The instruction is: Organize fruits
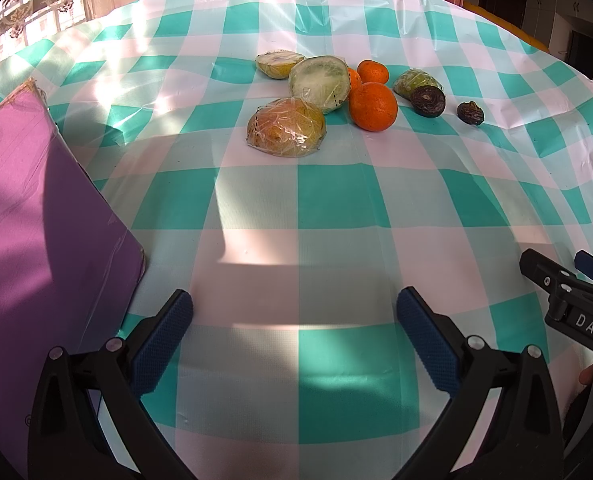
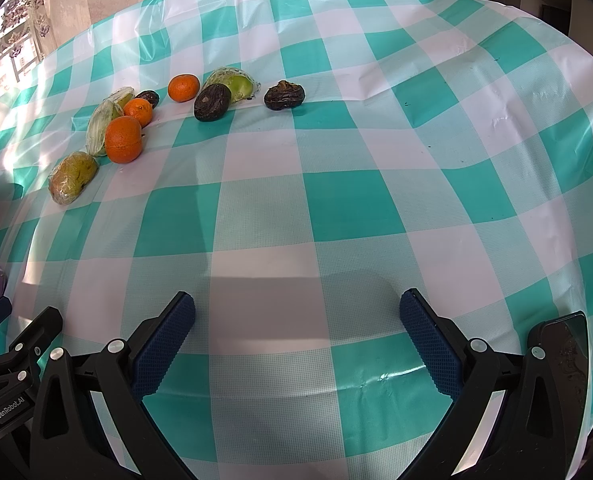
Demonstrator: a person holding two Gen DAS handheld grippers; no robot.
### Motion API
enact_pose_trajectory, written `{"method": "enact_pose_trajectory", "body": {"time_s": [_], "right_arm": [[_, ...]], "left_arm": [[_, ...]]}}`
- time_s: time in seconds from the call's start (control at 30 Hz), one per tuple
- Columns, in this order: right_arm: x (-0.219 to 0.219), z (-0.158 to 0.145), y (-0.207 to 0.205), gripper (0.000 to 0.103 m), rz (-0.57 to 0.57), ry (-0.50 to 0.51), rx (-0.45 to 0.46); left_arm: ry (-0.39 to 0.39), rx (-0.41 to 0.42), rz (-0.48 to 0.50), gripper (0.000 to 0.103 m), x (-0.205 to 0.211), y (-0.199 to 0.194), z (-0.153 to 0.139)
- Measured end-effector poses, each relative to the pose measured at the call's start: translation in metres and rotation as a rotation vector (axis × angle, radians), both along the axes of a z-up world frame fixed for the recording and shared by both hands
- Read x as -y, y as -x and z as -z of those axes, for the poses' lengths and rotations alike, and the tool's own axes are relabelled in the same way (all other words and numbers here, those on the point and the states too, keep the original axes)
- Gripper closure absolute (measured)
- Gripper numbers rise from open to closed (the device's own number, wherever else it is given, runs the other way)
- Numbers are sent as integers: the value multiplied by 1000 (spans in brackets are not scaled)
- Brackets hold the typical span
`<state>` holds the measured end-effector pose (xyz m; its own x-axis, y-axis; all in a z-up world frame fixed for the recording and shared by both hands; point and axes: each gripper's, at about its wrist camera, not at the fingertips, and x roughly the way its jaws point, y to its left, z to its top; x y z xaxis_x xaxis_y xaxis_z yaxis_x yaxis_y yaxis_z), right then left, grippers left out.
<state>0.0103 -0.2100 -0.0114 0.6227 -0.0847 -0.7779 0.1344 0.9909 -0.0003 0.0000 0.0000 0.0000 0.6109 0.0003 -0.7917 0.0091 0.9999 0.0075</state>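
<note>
Both grippers hung w/ fingers spread wide & nothing between them, angled down at the counter [image 1: 256,208], which wore a teal-and-white check cloth. Left gripper [image 1: 295,336] had bare cloth between its fingers; the fruit sat well ahead of the tips: a wrapped yellowish fruit [image 1: 286,127] nearest, a wrapped pale-green cut half [image 1: 319,82] behind it, a big orange [image 1: 373,106] just right of that, touching or nearly so. A purple box [image 1: 36,216] lay just outside the left finger, prob. the spot fruit was meant to go (a guess, its inside wasn't visible). Right gripper [image 2: 297,338] likewise faced empty cloth; ahead & left of its fingers ran the same scatter, incl. a dark wrinkled fruit [image 2: 211,102] and another [image 2: 284,95] a bit apart. Fruit looked loose & unsorted, so the job seemed not yet begun; wide fingers suited the bulky wrapped pieces.
</note>
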Motion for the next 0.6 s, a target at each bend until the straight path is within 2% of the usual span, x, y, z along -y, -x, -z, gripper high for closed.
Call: {"method": "enact_pose_trajectory", "body": {"time_s": [0.23,0.33,0.6], "right_arm": [[-2,-8,0,4,-40,0,-32],[-12,-10,-11,4,-146,10,-37],[-69,-23,-69,6,-314,18,18]], "left_arm": [[1,0,1,1,0,0,0],[-1,-1,8,1,0,2,0],[-1,-25,23,1,-3,-8,-2]]}}
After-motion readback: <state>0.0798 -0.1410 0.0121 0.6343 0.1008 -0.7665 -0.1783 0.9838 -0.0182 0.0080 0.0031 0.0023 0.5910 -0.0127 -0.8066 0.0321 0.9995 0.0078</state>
